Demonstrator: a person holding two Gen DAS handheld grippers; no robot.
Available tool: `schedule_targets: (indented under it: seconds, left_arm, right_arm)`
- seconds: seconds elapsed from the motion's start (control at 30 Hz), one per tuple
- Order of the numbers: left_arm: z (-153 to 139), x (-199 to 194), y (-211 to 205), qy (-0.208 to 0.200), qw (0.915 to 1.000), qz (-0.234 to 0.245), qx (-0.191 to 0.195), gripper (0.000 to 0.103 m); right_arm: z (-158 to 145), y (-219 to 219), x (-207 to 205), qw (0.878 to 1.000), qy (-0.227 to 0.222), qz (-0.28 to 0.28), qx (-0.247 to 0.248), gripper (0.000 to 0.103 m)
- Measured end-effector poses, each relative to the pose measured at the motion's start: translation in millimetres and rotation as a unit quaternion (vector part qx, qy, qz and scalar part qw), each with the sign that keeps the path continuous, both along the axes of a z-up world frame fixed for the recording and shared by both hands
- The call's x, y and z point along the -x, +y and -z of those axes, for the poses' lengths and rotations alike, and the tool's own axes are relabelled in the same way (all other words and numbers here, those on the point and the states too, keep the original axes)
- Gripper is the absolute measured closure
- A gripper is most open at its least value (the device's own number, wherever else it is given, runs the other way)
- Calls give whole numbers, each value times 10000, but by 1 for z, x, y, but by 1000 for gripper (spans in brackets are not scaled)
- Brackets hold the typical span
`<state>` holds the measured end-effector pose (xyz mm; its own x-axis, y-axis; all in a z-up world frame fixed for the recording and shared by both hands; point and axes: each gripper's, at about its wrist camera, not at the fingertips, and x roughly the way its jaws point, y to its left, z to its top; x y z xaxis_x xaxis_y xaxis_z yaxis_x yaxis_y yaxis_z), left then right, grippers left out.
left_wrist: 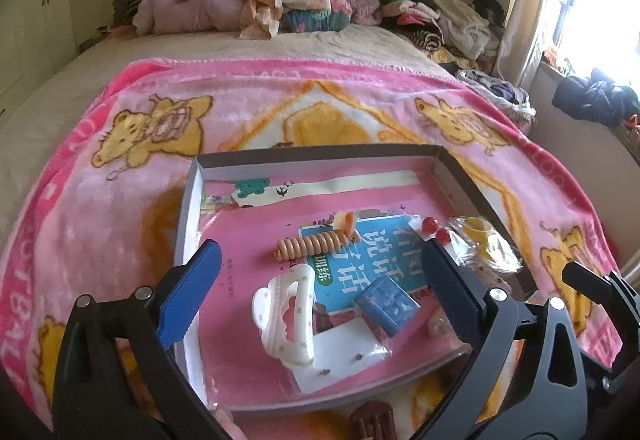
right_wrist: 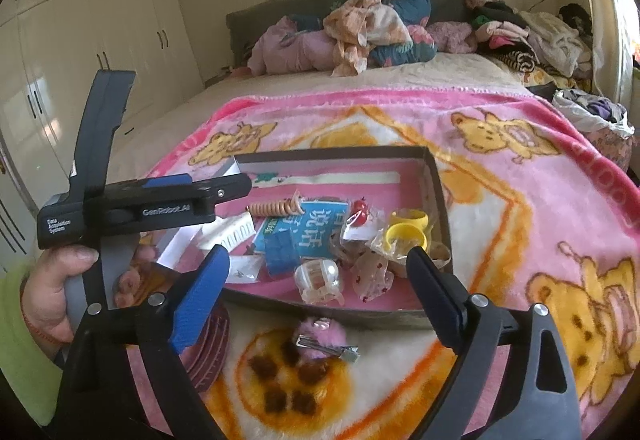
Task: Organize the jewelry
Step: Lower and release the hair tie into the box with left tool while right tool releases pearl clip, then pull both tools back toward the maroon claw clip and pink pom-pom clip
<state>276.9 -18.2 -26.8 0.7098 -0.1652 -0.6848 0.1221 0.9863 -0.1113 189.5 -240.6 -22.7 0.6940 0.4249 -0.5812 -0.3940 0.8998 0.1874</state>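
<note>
The pink fluffy hair clip (right_wrist: 322, 338) lay outside the box (right_wrist: 436, 176) on the blanket (right_wrist: 520, 200), just near of its front wall, its metal bar running left-right, directly below the wide, empty right gripper (right_wrist: 316, 282), while the left gripper (left_wrist: 320, 288), wide and empty too, hovered over the box.

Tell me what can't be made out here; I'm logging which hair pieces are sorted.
- Brown ridged piece: cut off by the left wrist view's bottom edge; in the right wrist view a gripper finger hides most of it.
- Small studs on the clear card: too small to identify.
- Bagged yellow item: crinkled plastic blurs its shape.
- Box's near right corner: behind the other finger.
</note>
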Motion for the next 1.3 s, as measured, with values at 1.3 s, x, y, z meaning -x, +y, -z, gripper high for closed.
schedule_targets:
  seconds: [1.3]
  left_arm:
    - [-33,124,19,-737,9970,-180,156,12]
  right_arm:
    - [-28,-5,79,9983,-545,-30,207,11]
